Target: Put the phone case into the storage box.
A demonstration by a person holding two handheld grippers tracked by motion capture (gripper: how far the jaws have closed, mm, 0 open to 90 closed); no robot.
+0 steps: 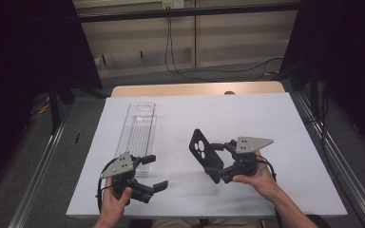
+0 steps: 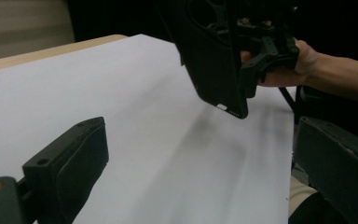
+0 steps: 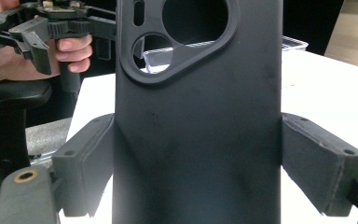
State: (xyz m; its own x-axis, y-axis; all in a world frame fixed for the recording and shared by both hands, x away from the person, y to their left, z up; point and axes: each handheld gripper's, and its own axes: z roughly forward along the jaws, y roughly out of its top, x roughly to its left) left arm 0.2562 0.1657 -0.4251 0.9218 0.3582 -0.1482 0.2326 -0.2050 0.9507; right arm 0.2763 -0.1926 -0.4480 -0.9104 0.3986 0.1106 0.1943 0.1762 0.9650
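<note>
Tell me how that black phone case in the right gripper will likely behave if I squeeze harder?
The black phone case looks thin and hollow, so it probably flexes under squeeze. Its matte surface likely grips the right gripper pads well. It seems light, held clear of the white table sheet.

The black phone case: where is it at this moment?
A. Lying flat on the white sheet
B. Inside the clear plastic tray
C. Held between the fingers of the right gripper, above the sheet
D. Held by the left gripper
C: the right gripper clamps the black phone case by its sides, lifted off the white sheet.
</note>
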